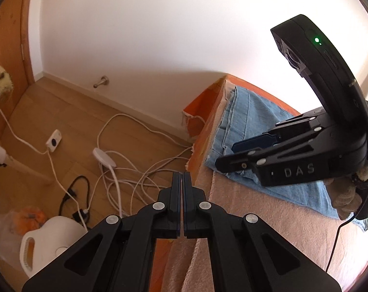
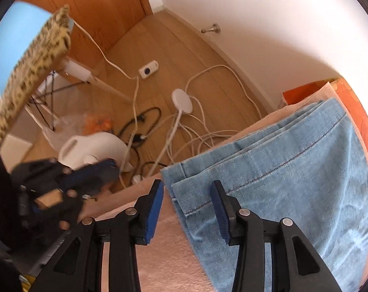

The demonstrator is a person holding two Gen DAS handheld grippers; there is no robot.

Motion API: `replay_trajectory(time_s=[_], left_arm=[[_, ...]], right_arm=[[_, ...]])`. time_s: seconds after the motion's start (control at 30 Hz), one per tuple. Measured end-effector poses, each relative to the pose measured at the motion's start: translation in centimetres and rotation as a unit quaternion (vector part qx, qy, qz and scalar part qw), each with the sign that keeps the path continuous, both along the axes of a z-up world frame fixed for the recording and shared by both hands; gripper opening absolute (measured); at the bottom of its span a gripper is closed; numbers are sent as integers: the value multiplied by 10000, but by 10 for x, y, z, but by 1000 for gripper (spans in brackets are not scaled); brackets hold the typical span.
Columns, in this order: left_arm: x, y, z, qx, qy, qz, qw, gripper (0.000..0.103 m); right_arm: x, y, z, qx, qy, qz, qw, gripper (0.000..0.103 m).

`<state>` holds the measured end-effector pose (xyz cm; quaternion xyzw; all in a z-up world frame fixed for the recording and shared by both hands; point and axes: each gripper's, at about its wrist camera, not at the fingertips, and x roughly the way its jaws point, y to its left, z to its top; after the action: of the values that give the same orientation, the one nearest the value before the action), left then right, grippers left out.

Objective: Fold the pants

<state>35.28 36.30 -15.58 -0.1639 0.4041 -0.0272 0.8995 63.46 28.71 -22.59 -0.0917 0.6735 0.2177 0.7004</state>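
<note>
You had the pants (image 2: 293, 175) already folded into a layered stack near the corner of the towel-covered bench (image 2: 164, 255), your left hand-held gripper (image 1: 182, 177) closed on nothing, your right hand-held gripper (image 2: 187, 209) parted over the hem, which only its own view showed.

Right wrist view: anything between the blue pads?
Yes. The right gripper straddles the folded pants' corner, pink towel beneath; pads not pressing. Right wrist view shows it.

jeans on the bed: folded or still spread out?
Folded. The jeans lie in a compact stack on the pink blanket, several layered edges showing at the corner near the right hand-held gripper.
</note>
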Motion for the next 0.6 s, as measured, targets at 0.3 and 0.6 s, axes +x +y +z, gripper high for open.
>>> replay_trajectory(time_s=[0.3, 0.6], left_arm=[[5, 3, 0, -232, -31, -92, 9997, 0], [1, 7, -2, -189, 0, -68, 9998, 0]], right_arm=[[4, -31, -6, 647, 149, -424, 9969, 11], [-8, -1, -4, 132, -266, 350, 9989, 29]])
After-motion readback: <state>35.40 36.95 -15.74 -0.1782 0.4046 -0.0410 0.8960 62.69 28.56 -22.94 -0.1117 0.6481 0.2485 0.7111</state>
